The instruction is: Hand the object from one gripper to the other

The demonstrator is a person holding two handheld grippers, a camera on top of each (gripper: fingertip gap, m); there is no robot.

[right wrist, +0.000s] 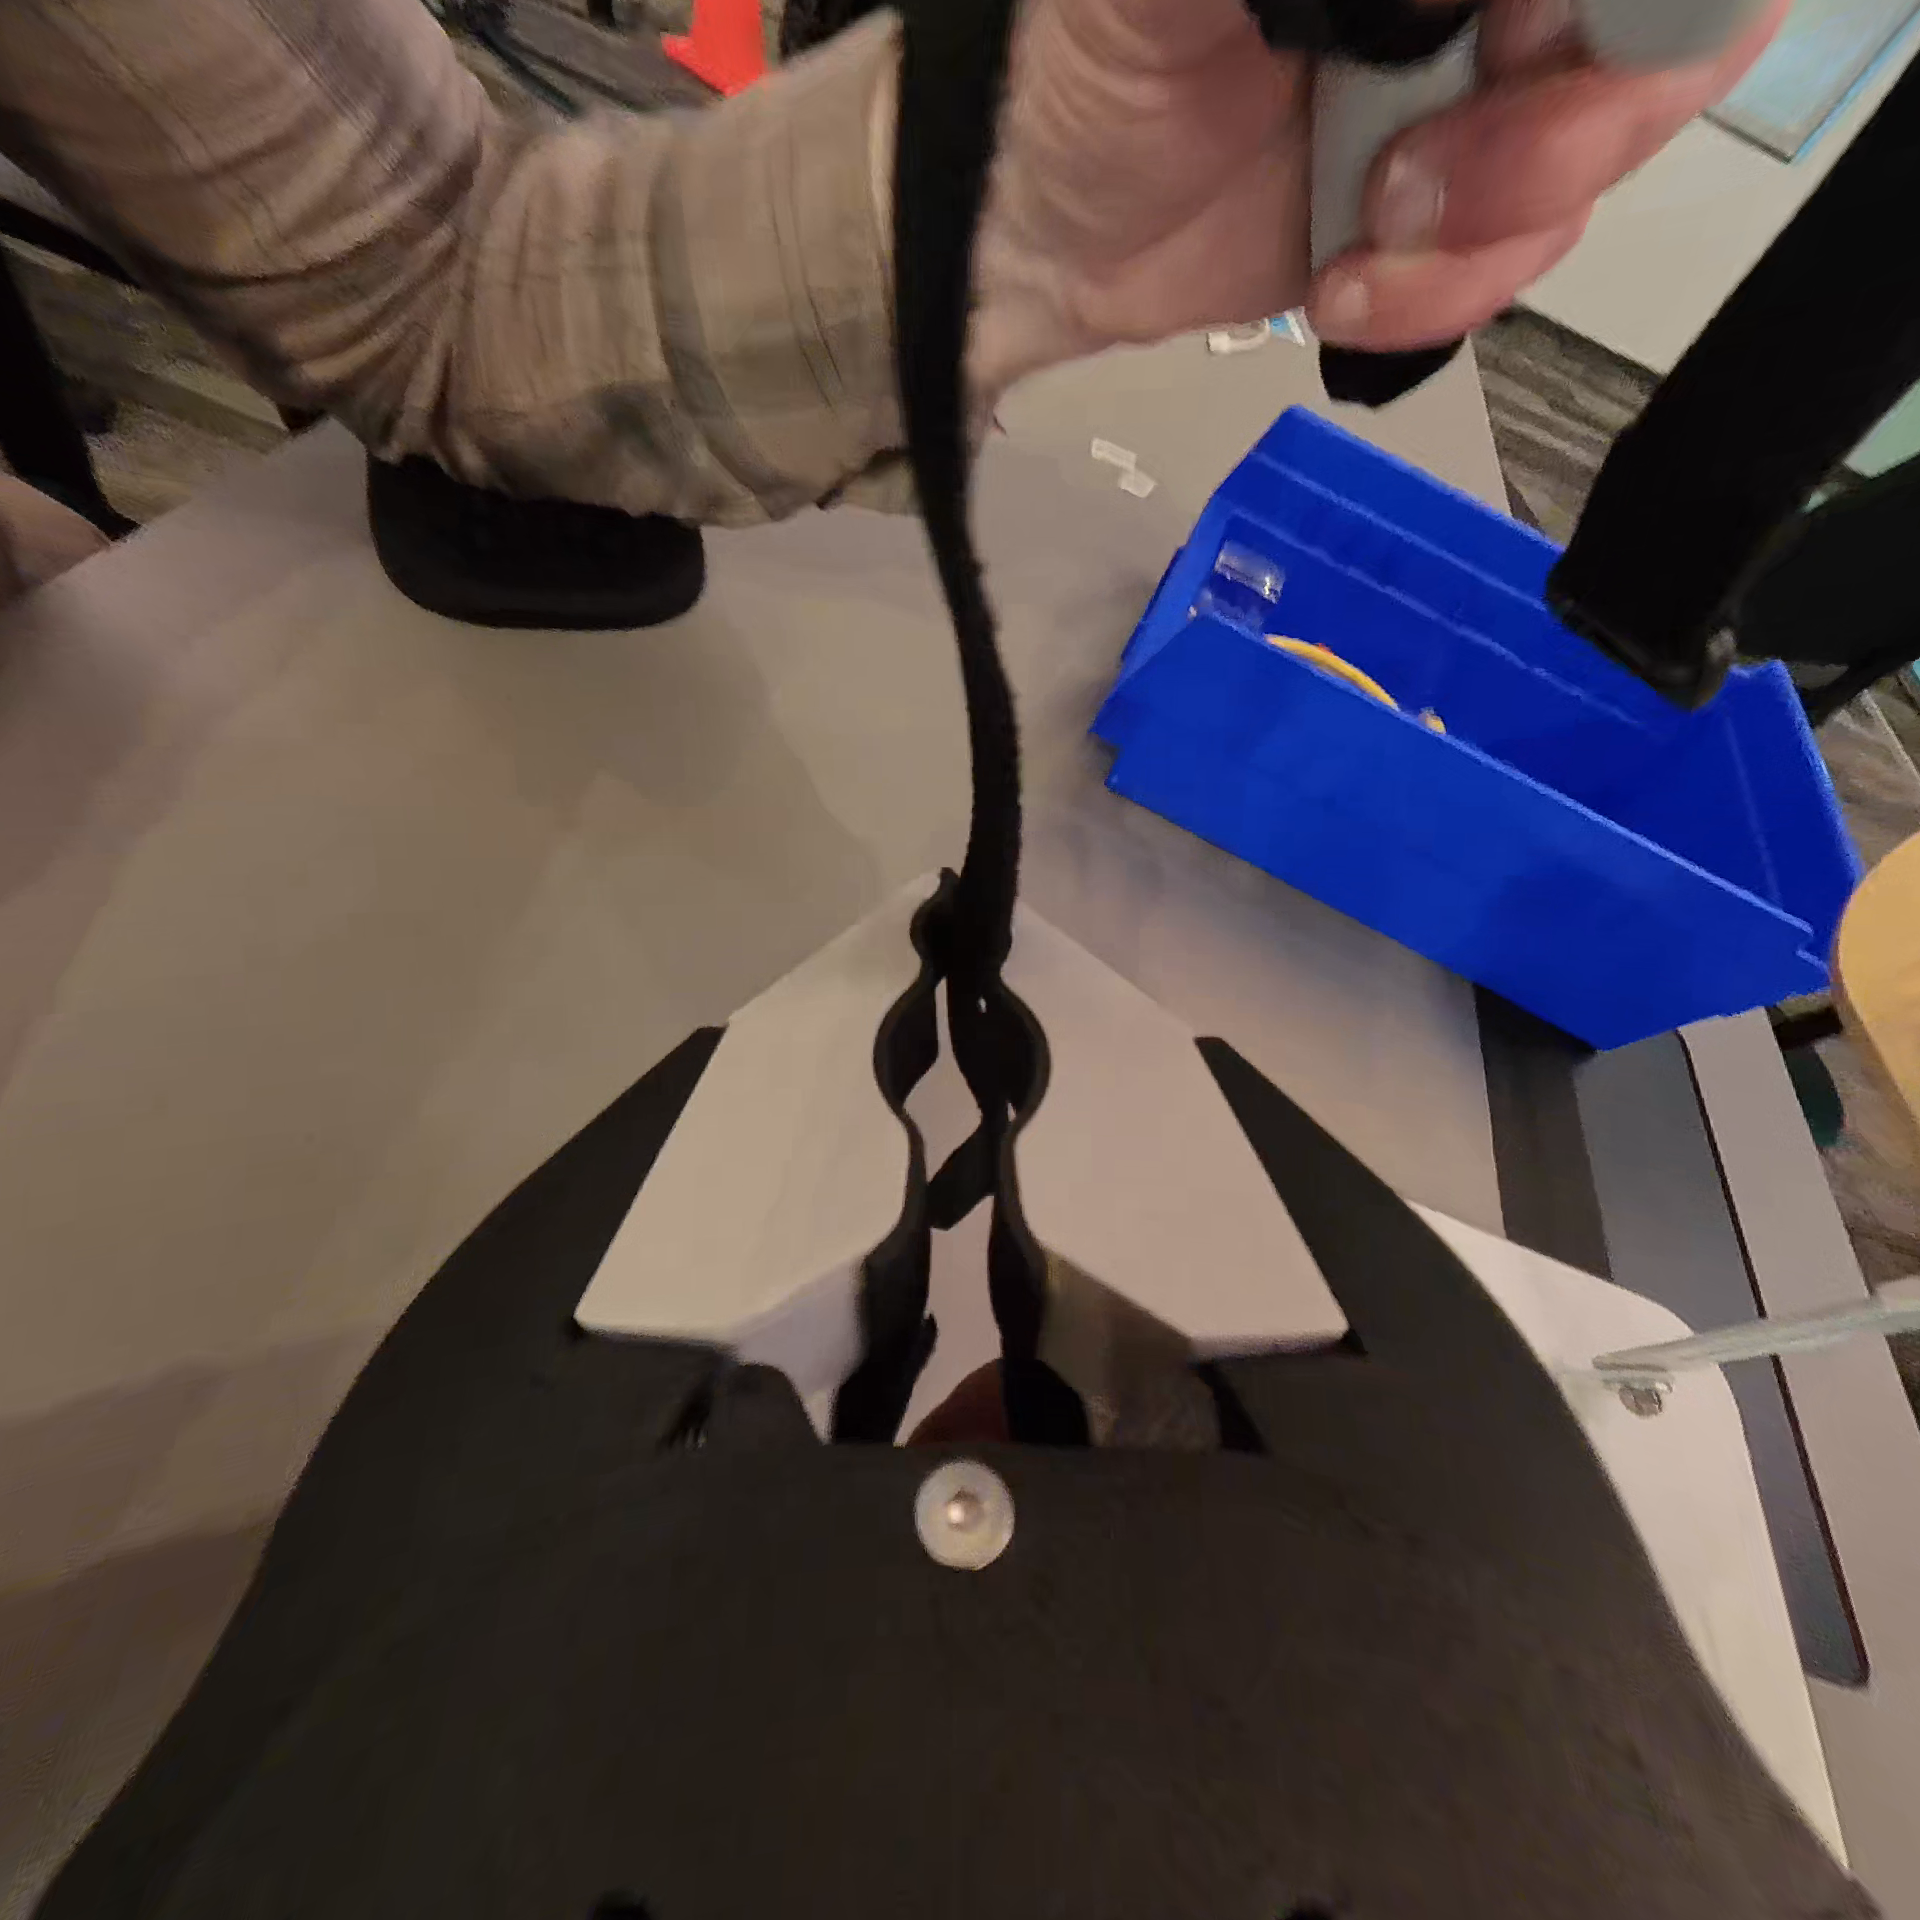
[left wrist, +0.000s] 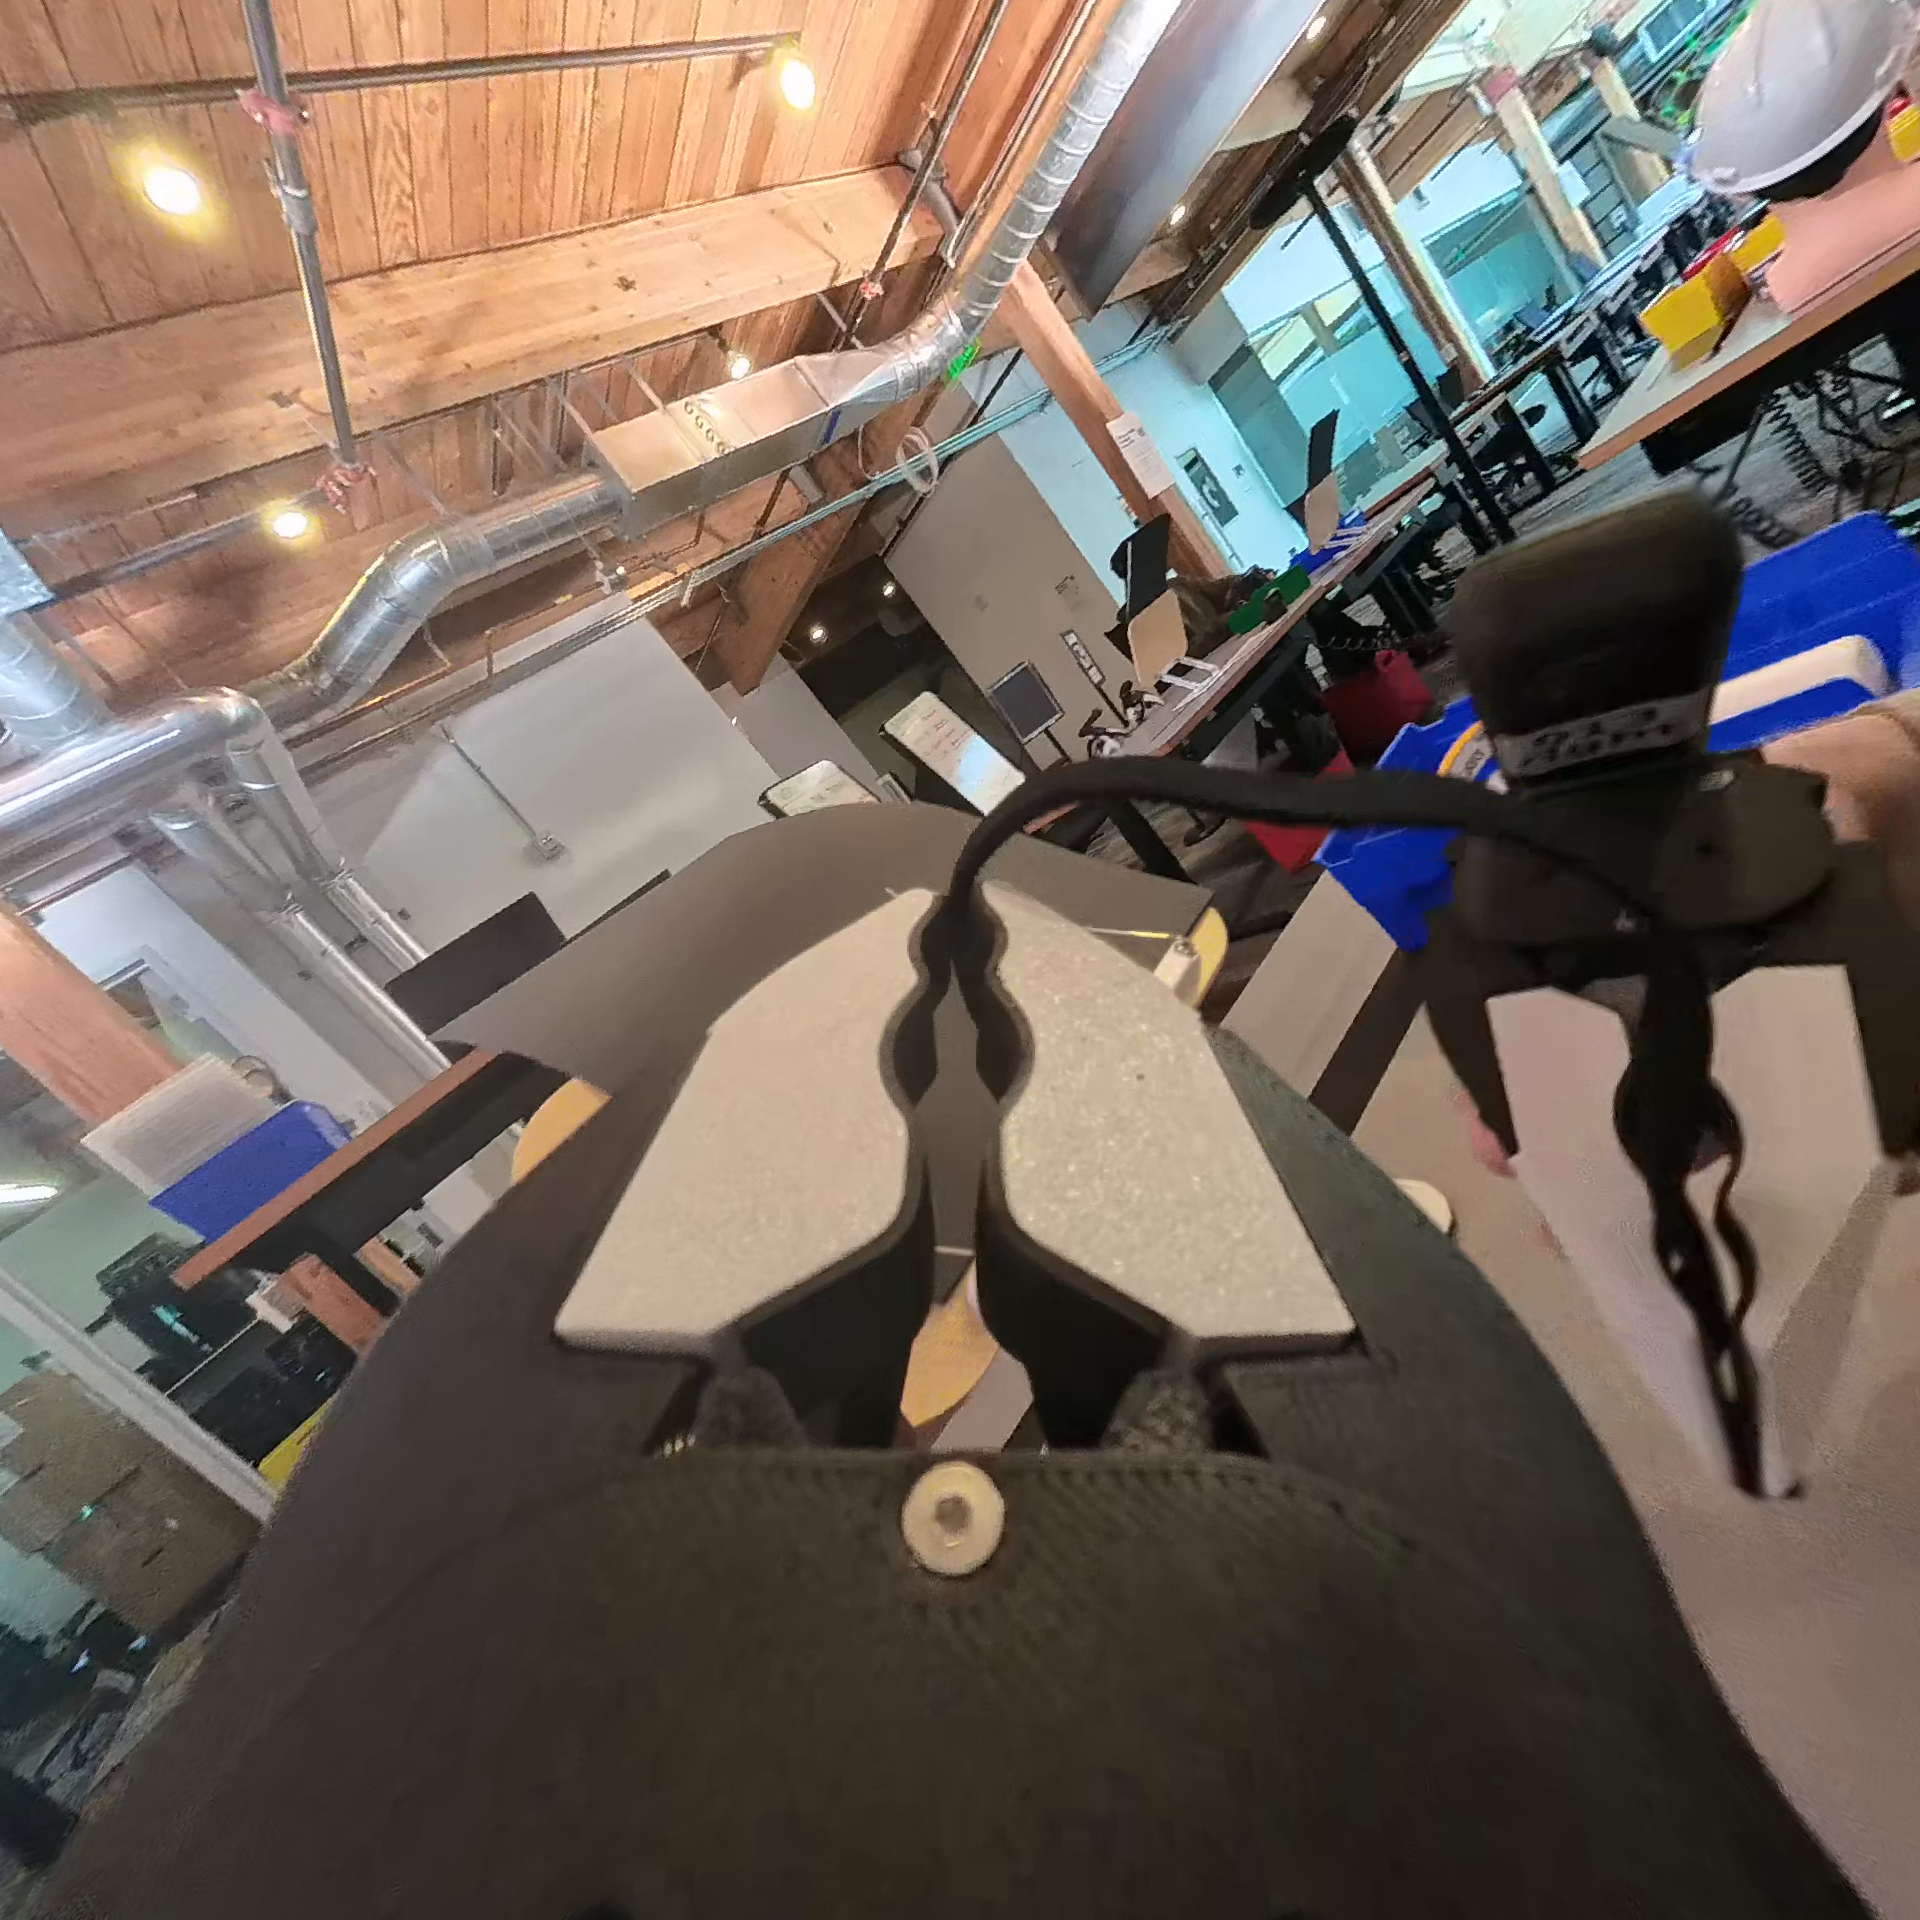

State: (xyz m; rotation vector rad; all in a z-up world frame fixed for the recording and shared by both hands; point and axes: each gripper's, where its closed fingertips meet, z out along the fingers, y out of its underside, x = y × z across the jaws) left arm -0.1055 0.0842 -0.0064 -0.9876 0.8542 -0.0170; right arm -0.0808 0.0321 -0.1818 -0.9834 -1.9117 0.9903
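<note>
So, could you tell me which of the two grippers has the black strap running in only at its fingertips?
The left gripper: the black strap enters just at its tips. On the right gripper the strap runs down the whole gap between the fingers.

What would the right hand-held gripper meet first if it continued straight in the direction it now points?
Probably the person's hand and sleeve above the grey table. The right hand-held gripper is shut on the black cord, which runs straight ahead to them. Depth is unclear, so this is a guess.
</note>
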